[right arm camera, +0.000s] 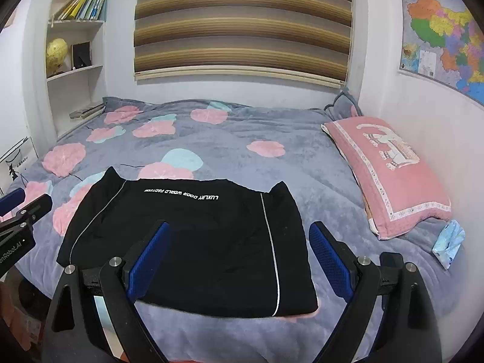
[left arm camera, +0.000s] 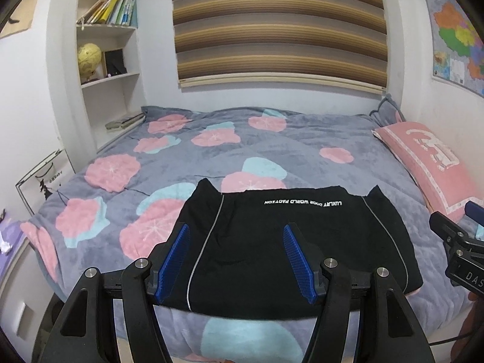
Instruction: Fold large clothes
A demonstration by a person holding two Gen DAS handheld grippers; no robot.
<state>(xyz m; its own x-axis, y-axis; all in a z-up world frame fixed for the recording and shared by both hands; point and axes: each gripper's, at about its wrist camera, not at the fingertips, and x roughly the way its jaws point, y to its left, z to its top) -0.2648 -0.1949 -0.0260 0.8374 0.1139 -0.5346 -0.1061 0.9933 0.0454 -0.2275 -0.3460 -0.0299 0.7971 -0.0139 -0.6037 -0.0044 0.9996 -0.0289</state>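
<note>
Black garment point(left arm camera: 272, 242), lying flat low-centre in both views on the floral bedspread point(left arm camera: 211, 151), looks light, limp and slippery, best pinched at its near corners; left gripper point(left arm camera: 236, 260) and right gripper point(right arm camera: 239, 260) gape wide, empty.

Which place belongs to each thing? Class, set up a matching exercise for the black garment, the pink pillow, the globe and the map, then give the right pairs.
Things:
1. black garment
2. pink pillow
3. globe
4. map

Places:
A. hanging on the right wall
B. on a shelf at the left
C. spread flat at the near edge of the bed
D. lying at the right side of the bed

Pairs: 1-C, 2-D, 3-B, 4-A
</note>
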